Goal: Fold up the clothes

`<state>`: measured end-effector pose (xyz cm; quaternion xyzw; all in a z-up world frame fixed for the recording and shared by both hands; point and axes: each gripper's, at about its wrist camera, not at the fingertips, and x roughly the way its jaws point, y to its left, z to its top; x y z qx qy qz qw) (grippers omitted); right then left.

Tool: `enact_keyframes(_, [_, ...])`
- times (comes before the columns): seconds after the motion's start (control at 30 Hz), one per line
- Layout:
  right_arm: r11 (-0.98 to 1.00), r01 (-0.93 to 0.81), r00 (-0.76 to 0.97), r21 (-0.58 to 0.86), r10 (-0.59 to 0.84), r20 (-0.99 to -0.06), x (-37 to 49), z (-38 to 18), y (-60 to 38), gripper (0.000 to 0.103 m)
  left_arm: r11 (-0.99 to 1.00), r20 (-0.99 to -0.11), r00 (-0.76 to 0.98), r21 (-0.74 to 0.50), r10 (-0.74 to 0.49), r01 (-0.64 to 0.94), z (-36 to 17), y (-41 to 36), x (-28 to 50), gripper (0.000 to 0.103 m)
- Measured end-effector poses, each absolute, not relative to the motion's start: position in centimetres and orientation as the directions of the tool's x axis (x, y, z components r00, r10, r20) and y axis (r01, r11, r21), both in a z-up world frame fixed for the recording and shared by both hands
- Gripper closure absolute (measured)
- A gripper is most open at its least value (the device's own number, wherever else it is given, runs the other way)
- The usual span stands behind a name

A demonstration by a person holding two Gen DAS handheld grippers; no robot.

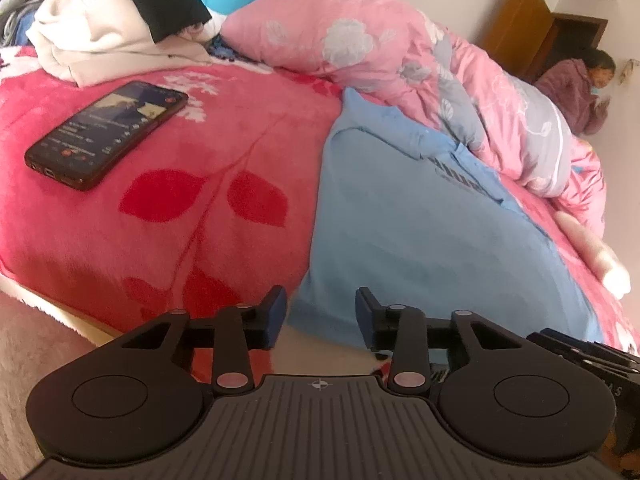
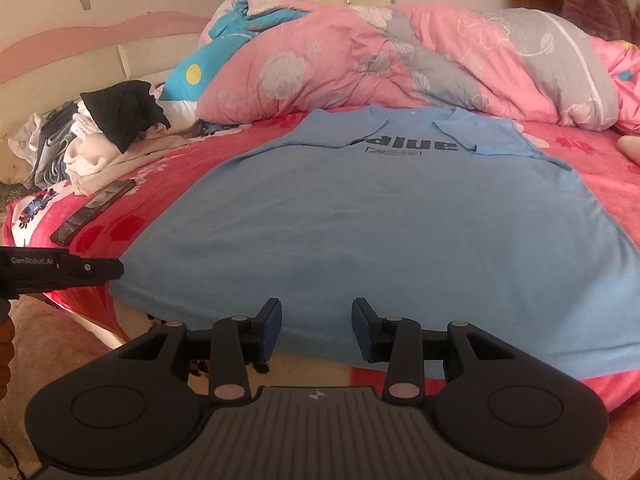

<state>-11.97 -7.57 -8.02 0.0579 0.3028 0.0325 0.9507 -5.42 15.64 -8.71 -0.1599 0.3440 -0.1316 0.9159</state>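
One wide bed [image 2: 592, 160] under a red plush blanket, with a crumpled pink flowered quilt [image 2: 360, 64] heaped along its far side. Spread flat across the middle, print side up and collar towards the quilt: a blue T-shirt [image 2: 380, 220], its sleeves apparently turned in over the chest and its hem lying at the near edge of the bed. Likely light, limp knit cotton, with no stiffness to hold a shape; prone to sag, stretch and drag on the plush when lifted, so best pinched through both layers at the two hem corners and carried evenly rather than tugged from one side. Off to the left, well apart from the shirt, a loose pile of clothes [image 2: 92, 148] in white, black and grey, and just in front of it a dark phone [image 1: 108, 132] lying face up on the blanket. Nearest the lens, left fingers [image 1: 276, 316] spread partway at the shirt's left hem corner, nothing between the pads; right fingers [image 2: 272, 328] likewise parted over the middle of the hem, gripping nothing.
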Motion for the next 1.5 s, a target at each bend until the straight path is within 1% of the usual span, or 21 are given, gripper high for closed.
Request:
enact_keyframes(0.07, [0.990,-0.028,0.814,0.139,0.103,-0.572,-12.0,-8.1,-7.6,0.062,0.913,-0.595,0.720,-0.386,-0.357,0.133,-8.8,15.5,-5.3,0.068])
enact_keyframes(0.17, [0.988,-0.032,0.813,0.149,0.112,-0.571,-11.9,-8.2,-7.7,0.061,0.908,-0.599,0.715,-0.401,-0.360,0.122,-9.0,15.5,-5.2,0.072])
enact_keyframes(0.2, [0.988,-0.034,0.813,0.151,0.115,-0.570,-11.9,-8.2,-7.8,0.061,0.906,-0.601,0.714,-0.406,-0.360,0.115,-9.1,15.6,-5.1,0.082])
enact_keyframes(0.23, [0.988,-0.035,0.814,0.152,0.117,-0.569,-11.9,-8.2,-7.8,0.061,0.905,-0.603,0.713,-0.413,-0.359,0.107,-9.2,15.6,-5.1,0.094])
enact_keyframes(0.33, [0.987,-0.035,0.818,0.157,0.118,-0.562,-12.0,-8.2,-7.9,0.061,0.890,-0.608,0.703,-0.450,-0.369,0.078,-9.3,16.1,-4.8,0.101])
enact_keyframes(0.5, [0.988,-0.045,0.815,0.148,0.122,-0.567,-12.0,-8.3,-7.8,0.061,0.847,-0.595,0.693,-0.531,-0.407,0.042,-9.4,17.2,-4.5,0.103])
enact_keyframes(0.6, [0.989,-0.109,0.821,0.101,0.147,-0.552,-12.0,-7.9,-6.6,0.061,0.808,-0.573,0.683,-0.588,-0.453,0.042,-9.0,18.0,-4.6,0.103])
enact_keyframes(0.67, [0.980,-0.196,0.822,0.038,0.185,-0.539,-12.0,-7.7,-5.0,0.061,0.786,-0.556,0.683,-0.617,-0.474,0.043,-8.6,18.4,-4.6,0.103])
enact_keyframes(0.73, [0.958,-0.284,0.818,-0.039,0.222,-0.530,-12.0,-7.5,-2.9,0.053,0.764,-0.538,0.686,-0.644,-0.490,0.041,-8.3,18.8,-4.6,0.103])
enact_keyframes(0.77, [0.946,-0.316,0.823,-0.080,0.231,-0.519,-12.1,-7.5,-1.9,0.051,0.750,-0.527,0.686,-0.661,-0.501,0.040,-8.2,18.9,-4.6,0.103])
enact_keyframes(0.83, [0.916,-0.368,0.833,-0.160,0.249,-0.493,-12.2,-7.5,0.1,0.044,0.727,-0.512,0.685,-0.686,-0.518,0.037,-8.1,19.1,-4.6,0.103])
enact_keyframes(0.93, [0.860,-0.432,0.846,-0.271,0.282,-0.453,-12.1,-7.6,3.1,0.040,0.712,-0.503,0.683,-0.701,-0.530,0.036,-8.1,19.2,-4.5,0.103])
enact_keyframes(1.0, [0.820,-0.460,0.851,-0.341,0.298,-0.433,-11.8,-7.9,4.9,0.040,0.701,-0.497,0.681,-0.712,-0.538,0.034,-8.2,19.4,-4.4,0.103])
enact_keyframes(1.17, [0.741,-0.496,0.852,-0.454,0.313,-0.420,-10.3,-9.6,8.1,0.040,0.656,-0.469,0.673,-0.754,-0.572,0.031,-8.3,20.0,-4.2,0.103])
enact_keyframes(1.27, [0.716,-0.482,0.866,-0.504,0.302,-0.400,-9.6,-10.5,9.6,0.044,0.624,-0.449,0.669,-0.781,-0.593,0.029,-8.5,20.4,-4.0,0.103])
enact_keyframes(1.37, [0.726,-0.462,0.875,-0.509,0.282,-0.392,-8.8,-10.8,10.2,0.063,0.596,-0.421,0.668,-0.802,-0.613,0.041,-8.6,20.9,-3.8,0.103])
enact_keyframes(1.4, [0.737,-0.457,0.877,-0.499,0.277,-0.393,-8.6,-10.6,10.2,0.083,0.587,-0.405,0.670,-0.808,-0.622,0.057,-8.6,21.0,-3.8,0.103])
enact_keyframes(1.43, [0.748,-0.451,0.878,-0.488,0.272,-0.394,-8.3,-10.5,10.1,0.092,0.568,-0.382,0.672,-0.820,-0.634,0.069,-8.6,21.2,-3.8,0.103])
enact_keyframes(1.5, [0.766,-0.441,0.881,-0.468,0.271,-0.387,-8.1,-10.2,9.9,0.094,0.521,-0.334,0.676,-0.849,-0.657,0.088,-8.5,21.6,-3.7,0.102])
